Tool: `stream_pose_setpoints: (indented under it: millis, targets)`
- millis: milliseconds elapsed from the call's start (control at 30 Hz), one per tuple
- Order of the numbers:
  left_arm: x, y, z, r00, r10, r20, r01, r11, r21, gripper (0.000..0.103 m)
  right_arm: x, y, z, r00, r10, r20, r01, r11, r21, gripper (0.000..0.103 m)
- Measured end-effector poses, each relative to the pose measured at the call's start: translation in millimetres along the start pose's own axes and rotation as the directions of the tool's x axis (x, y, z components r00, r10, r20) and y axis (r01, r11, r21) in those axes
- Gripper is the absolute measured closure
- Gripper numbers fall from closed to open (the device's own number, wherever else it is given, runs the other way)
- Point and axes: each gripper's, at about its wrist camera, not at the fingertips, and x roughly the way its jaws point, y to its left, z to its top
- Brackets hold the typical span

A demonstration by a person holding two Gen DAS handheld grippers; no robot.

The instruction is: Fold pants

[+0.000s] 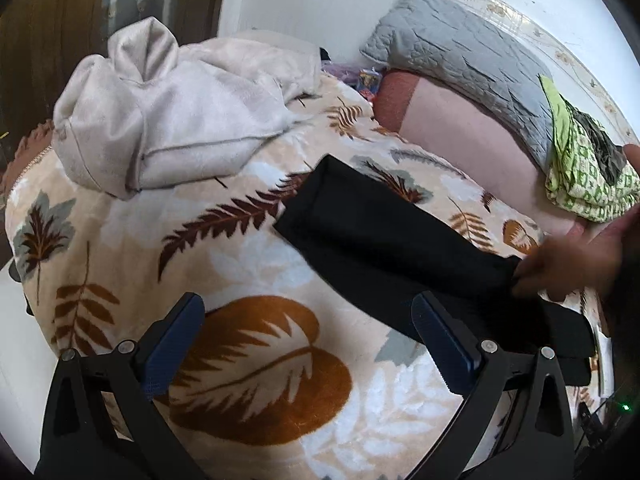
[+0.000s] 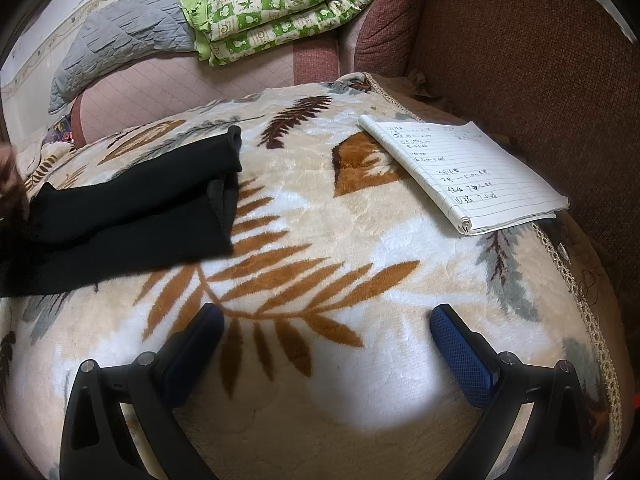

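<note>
Black pants (image 1: 360,232): lying on leaf-print blanket (image 1: 248,360), centre-right of left view; a bare hand (image 1: 568,264) grips them.
Left gripper (image 1: 308,320): fingers spread wide, holding nothing.
Right gripper (image 2: 326,320): same, wide apart, nothing held.

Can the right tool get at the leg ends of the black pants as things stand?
Probably yes: the right tool is open, and only bare blanket lies between it and the black pants on its left.

Bed covered by cream leaf-print blanket (image 2: 320,208). Directly on blanket: black pants (image 2: 128,212) at left of right wrist view, lined notebook (image 2: 468,172) with handwriting near right edge, crumpled pale fleece throw (image 1: 160,120) at far corner.
</note>
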Motion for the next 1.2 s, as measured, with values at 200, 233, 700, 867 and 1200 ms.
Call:
stream_pose_setpoints:
  millis: [200, 233, 700, 867, 1200]
  targets:
    - [3.9, 1.3, 0.5, 0.999, 0.042, -0.003, -0.041, 0.999, 0.010, 0.000, -0.7, -0.2, 0.3, 1.000, 0.001, 0.004, -0.001, 1.000, 0.005, 0.001]
    - [4.4, 1.7, 1.0, 0.999, 0.040, -0.005, -0.040, 0.999, 0.008, 0.000, -0.8, -0.1, 0.5, 1.000, 0.001, 0.003, -0.001, 1.000, 0.005, 0.001]
    - [8.8, -4.3, 9.3, 0.999, -0.014, -0.043, 0.016, 0.999, 0.040, 0.000, 1.0, -0.7, 0.7, 1.000, 0.004, -0.006, -0.004, 1.000, -0.006, 0.001]
    - [68.9, 18.6, 24.4, 0.941, -0.174, -0.290, 0.143, 0.982, -0.126, 0.000, 0.6, -0.5, 0.2, 1.000, 0.004, -0.005, -0.004, 1.000, -0.005, 0.001]
    - [138.2, 48.8, 56.6, 0.882, -0.398, -0.254, 0.274, 0.869, -0.412, 0.000, 0.9, -0.7, 0.2, 1.000, 0.005, -0.006, -0.005, 1.000, -0.005, 0.001]
